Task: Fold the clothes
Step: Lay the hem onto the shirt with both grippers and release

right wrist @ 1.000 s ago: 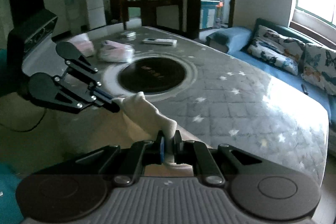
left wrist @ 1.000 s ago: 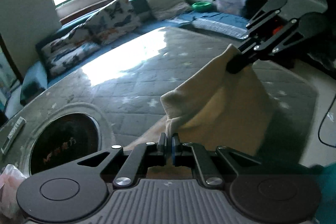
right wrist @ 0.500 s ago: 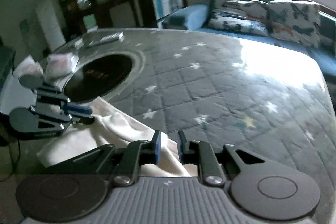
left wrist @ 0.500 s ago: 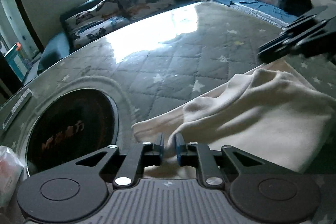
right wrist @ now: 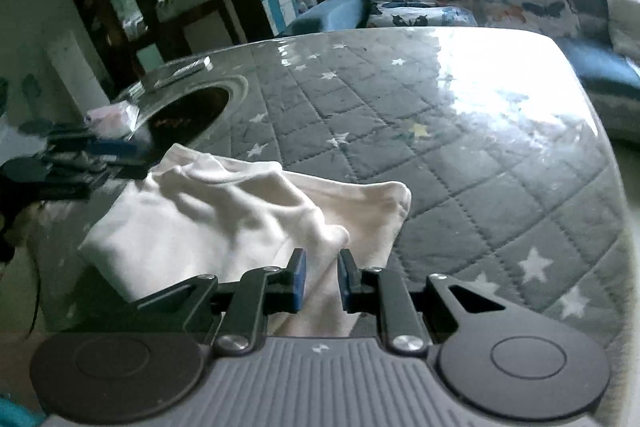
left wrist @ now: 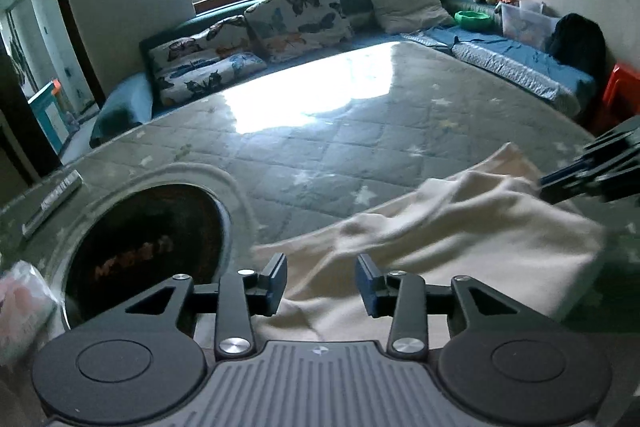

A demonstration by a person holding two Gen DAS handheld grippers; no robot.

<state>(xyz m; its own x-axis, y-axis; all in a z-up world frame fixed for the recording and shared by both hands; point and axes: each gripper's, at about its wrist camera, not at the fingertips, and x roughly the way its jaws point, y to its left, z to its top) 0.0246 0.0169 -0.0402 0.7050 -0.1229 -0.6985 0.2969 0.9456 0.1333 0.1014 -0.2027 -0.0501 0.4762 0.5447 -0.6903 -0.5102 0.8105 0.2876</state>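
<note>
A cream garment [left wrist: 460, 239] lies folded over on the grey star-quilted table [left wrist: 340, 147]; it also shows in the right wrist view [right wrist: 224, 211]. My left gripper [left wrist: 322, 283] is open just above the garment's near edge, holding nothing. My right gripper [right wrist: 321, 277] is open with a ridge of the cloth lying loosely between its blue pads. The right gripper also shows at the right edge of the left wrist view [left wrist: 592, 175], and the left gripper at the left of the right wrist view [right wrist: 68, 163].
A dark round inset [left wrist: 148, 239] sits in the table to the left of the garment. A remote [left wrist: 52, 201] and a pink-white bag [right wrist: 112, 117] lie beyond it. A sofa with butterfly cushions [left wrist: 256, 35] runs along the far side.
Both grippers lowered the garment from hanging in the air onto the table, then opened and let it go. The cloth now lies flat, folded over.
</note>
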